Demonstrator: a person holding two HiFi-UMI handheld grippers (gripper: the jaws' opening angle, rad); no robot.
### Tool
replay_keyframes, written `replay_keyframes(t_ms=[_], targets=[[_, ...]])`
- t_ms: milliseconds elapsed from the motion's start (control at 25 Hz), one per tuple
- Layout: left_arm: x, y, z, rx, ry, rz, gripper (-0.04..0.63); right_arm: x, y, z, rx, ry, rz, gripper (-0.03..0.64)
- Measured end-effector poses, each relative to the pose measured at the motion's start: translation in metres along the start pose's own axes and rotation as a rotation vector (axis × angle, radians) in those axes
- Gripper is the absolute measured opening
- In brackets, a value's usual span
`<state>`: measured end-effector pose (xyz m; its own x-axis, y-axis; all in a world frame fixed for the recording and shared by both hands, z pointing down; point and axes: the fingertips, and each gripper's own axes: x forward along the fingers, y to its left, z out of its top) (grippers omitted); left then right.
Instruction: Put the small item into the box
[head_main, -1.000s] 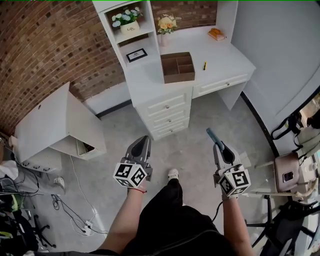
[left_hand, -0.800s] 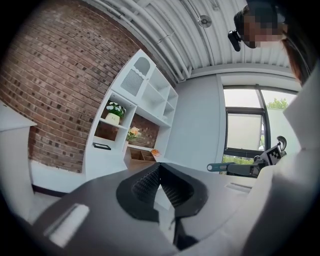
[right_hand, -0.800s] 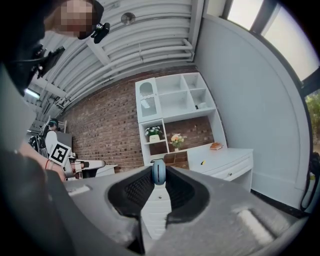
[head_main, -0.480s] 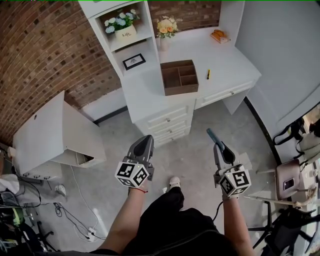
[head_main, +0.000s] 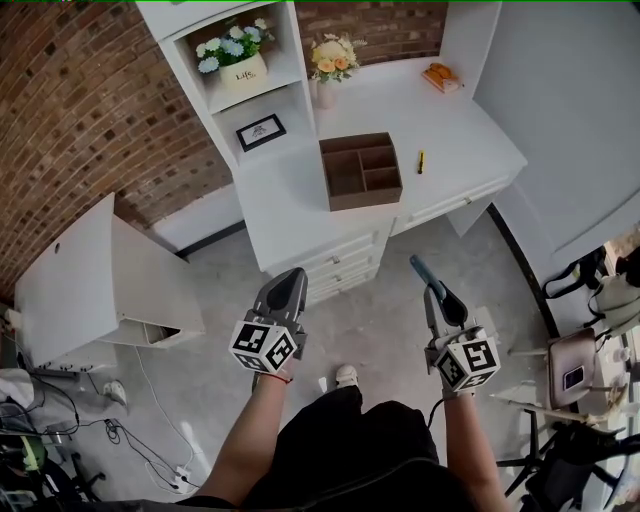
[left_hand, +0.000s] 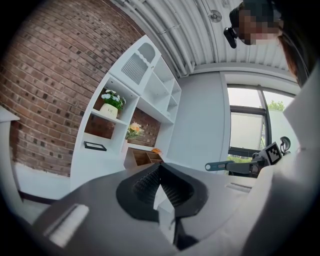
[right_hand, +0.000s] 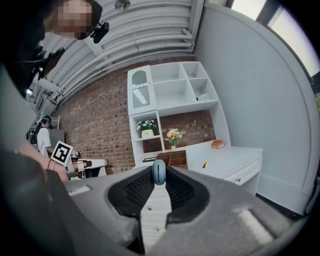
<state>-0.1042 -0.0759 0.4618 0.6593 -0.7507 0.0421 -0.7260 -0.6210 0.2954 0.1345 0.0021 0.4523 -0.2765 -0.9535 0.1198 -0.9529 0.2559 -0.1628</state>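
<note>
A: State of the right gripper (right_hand: 158, 181)?
B: Clenched on the small blue item (right_hand: 158, 172); pinches it at the very tips, leaving most of its length poking out ahead of the jaws, probably to let it drop cleanly into a compartment.
A: And the left gripper (left_hand: 160, 169)?
B: Pressed together on nothing; held level beside the right one, seemingly just parked out of the way.
A: Where to with the item?
B: Into the brown box (head_main: 365, 199), far ahead of both pairs of jaws on the white desk (head_main: 455, 125); shows just past the right tips in that gripper's own view, so apparently aimed there on purpose.
A: Anything else out there?
B: A little yellow piece (head_main: 421, 161), ahead and slightly right of the right jaws, lying on the desktop near the box; untouched.
A: A carry, then?
B: Looks so; calls for a long reach forward before any release; risks a slip with so slight a pinch.
</note>
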Motion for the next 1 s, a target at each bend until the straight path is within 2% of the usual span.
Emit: replay_keyframes(t_ms=[480, 1000], targets=[[0.034, 0.016, -0.011, -0.031, 0.017, 0.006, 0.003, 0.036, -0.023, -0.013, 0.010, 0.045, 0.005, 0.064], [0.097, 0.059, 0.003, -0.029, -0.004, 0.130, 0.003, 0.137, -0.065, 0.003, -0.008, 0.069, 0.133, 0.064]])
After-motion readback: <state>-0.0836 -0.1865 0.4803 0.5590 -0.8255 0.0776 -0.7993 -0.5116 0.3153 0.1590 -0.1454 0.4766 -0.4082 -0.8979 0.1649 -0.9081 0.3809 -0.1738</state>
